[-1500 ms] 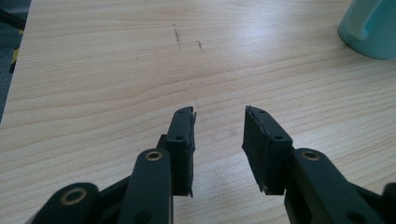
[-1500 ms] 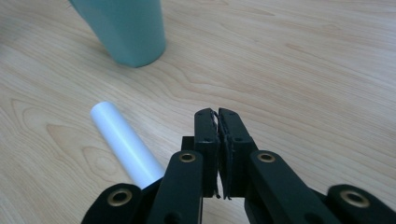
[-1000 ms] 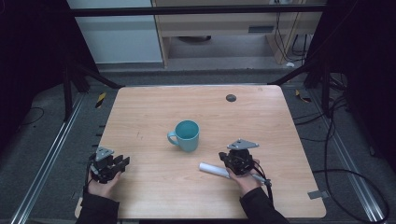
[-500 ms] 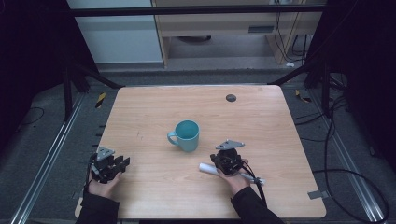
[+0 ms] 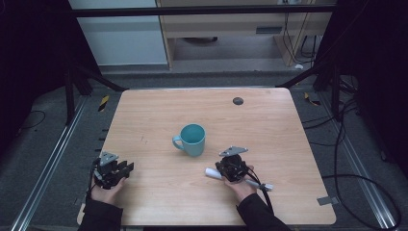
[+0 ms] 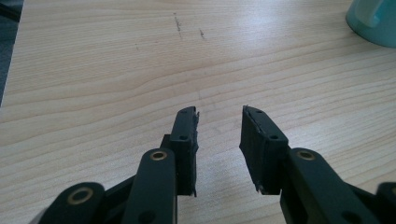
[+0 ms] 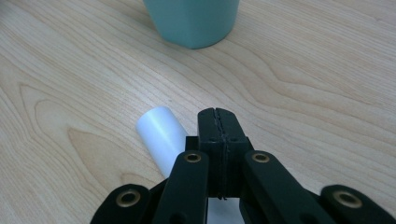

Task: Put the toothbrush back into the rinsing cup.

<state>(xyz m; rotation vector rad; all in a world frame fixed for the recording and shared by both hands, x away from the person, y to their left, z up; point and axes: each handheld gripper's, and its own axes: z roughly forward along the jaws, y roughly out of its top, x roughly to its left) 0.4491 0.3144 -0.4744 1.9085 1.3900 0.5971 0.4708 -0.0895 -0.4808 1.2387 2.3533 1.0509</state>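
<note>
A teal mug stands upright in the middle of the wooden table, its handle to the left. A white cylinder lies on its side in front of the mug. My right gripper is low over the cylinder's right end. In the right gripper view its jaws are pressed together with nothing between them; the white cylinder lies just left of them and runs under the gripper body, and the mug is ahead. My left gripper rests at the front left, open over bare wood, with the mug far off.
A small dark round disc sits near the table's far edge. The right gripper's cable trails toward the front right. Metal rails and floor cables surround the table. Bare wood spreads left and right of the mug.
My right gripper has slid left and a little lower, ending over the white cylinder's right end. The cylinder, the mug and my left gripper have stayed put.
</note>
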